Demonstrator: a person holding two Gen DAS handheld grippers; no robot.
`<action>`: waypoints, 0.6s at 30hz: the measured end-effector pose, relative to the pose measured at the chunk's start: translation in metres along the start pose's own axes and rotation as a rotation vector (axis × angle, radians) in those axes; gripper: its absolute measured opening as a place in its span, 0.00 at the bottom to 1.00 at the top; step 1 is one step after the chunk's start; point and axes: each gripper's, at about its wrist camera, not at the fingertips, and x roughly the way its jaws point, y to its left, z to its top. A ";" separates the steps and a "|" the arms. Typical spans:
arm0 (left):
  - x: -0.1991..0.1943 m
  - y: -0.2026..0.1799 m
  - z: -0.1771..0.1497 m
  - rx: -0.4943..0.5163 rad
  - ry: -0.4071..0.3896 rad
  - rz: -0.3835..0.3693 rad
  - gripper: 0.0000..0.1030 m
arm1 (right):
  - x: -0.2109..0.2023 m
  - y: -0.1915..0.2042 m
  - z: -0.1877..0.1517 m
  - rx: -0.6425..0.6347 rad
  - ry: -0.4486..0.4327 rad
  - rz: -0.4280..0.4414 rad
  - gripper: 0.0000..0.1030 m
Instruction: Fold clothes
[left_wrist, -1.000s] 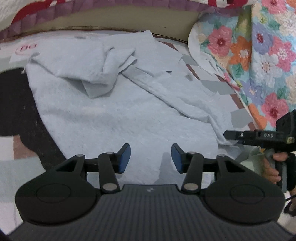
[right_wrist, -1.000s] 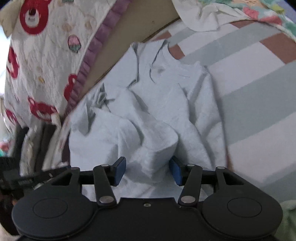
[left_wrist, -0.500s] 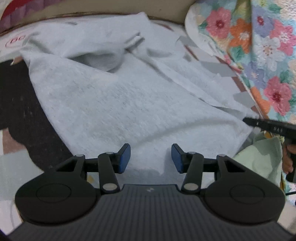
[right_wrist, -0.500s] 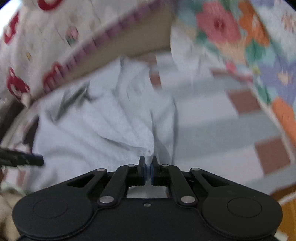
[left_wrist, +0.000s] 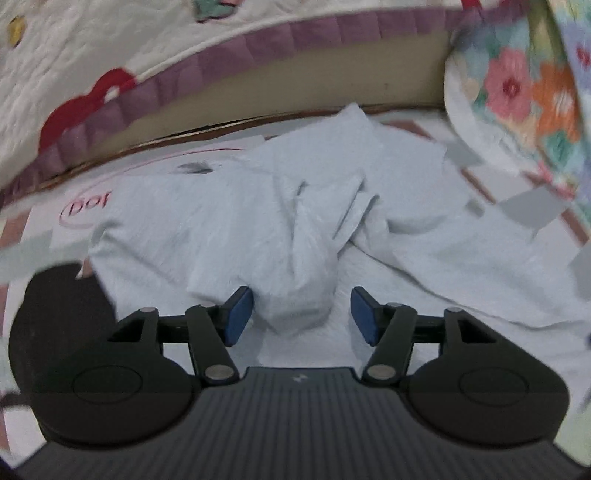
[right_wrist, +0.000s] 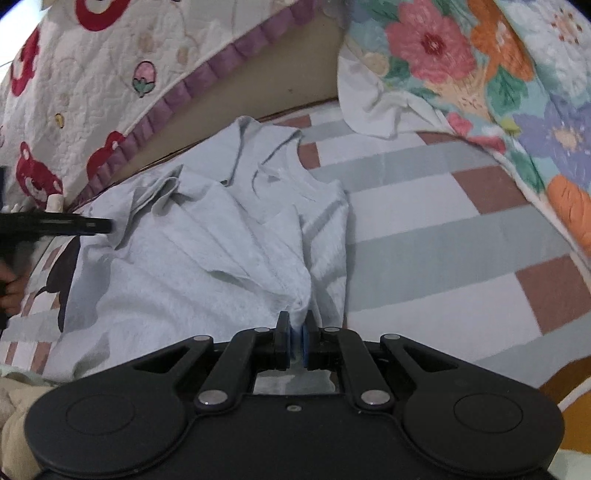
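Over on the left, the left tool has swung in over a raised hump of the pale blue garment, and its jaws are opening as it arrives; the blue pads straddle that hump without pressing it. A second ago this tool looked down on flat cloth near the hem, so it has shifted to a new grab point. The view here is smeared, so whether that hump is a sleeve or just bunched fabric is hard to call.

Moving right, the garment lies crumpled on the striped bed cover, beside the floral quilt. The right tool, wide apart a second ago, is now clamped on the garment's edge, cloth fanning out from the pinch. One corner is secured; the left looks set to take the second before the fold.
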 end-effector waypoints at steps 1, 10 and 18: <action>0.006 0.001 -0.001 0.008 -0.010 -0.007 0.57 | -0.001 0.001 0.000 -0.014 -0.005 0.001 0.09; 0.013 0.033 0.043 0.160 -0.018 0.143 0.08 | -0.011 0.009 0.002 -0.103 -0.068 0.076 0.07; -0.036 0.092 0.086 -0.020 -0.198 0.309 0.10 | -0.003 0.014 -0.004 -0.128 -0.072 0.062 0.06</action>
